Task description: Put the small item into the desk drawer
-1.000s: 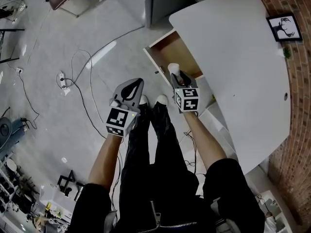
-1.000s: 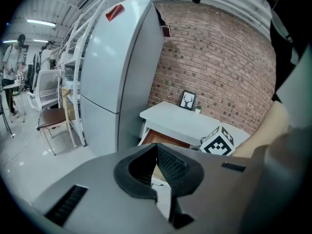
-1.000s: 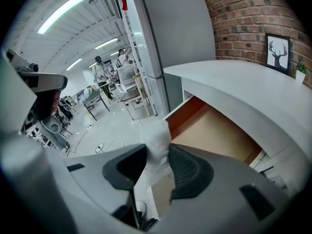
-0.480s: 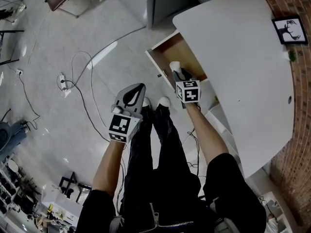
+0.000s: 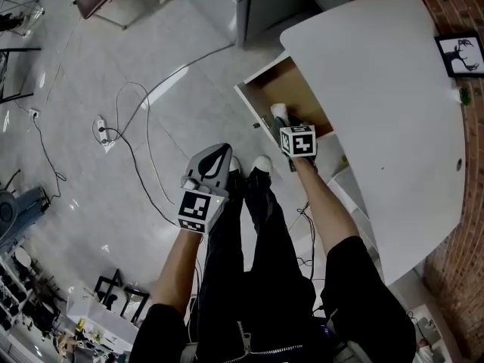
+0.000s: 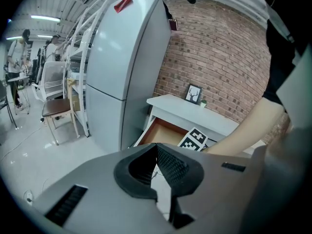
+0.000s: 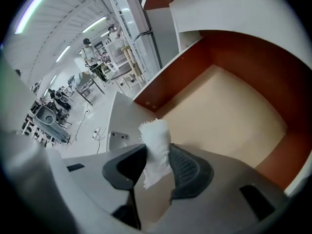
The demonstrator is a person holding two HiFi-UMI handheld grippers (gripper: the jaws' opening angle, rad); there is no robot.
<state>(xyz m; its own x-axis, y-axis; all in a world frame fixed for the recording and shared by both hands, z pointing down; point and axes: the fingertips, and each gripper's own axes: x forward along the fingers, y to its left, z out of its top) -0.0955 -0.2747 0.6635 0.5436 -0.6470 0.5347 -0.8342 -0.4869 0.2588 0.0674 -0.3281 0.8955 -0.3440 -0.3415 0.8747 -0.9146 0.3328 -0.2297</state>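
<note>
Though partly open, right tool (image 7: 157,152) snug on white roll (image 7: 154,138) over drawer (image 7: 234,116).

Head view: the desk top (image 5: 378,89) covers the rear of the drawer (image 5: 291,89); the right gripper (image 5: 280,115) hides all but the tip of the white roll (image 5: 277,109). Left gripper view: distant people (image 6: 18,57), too small to make out.
</note>
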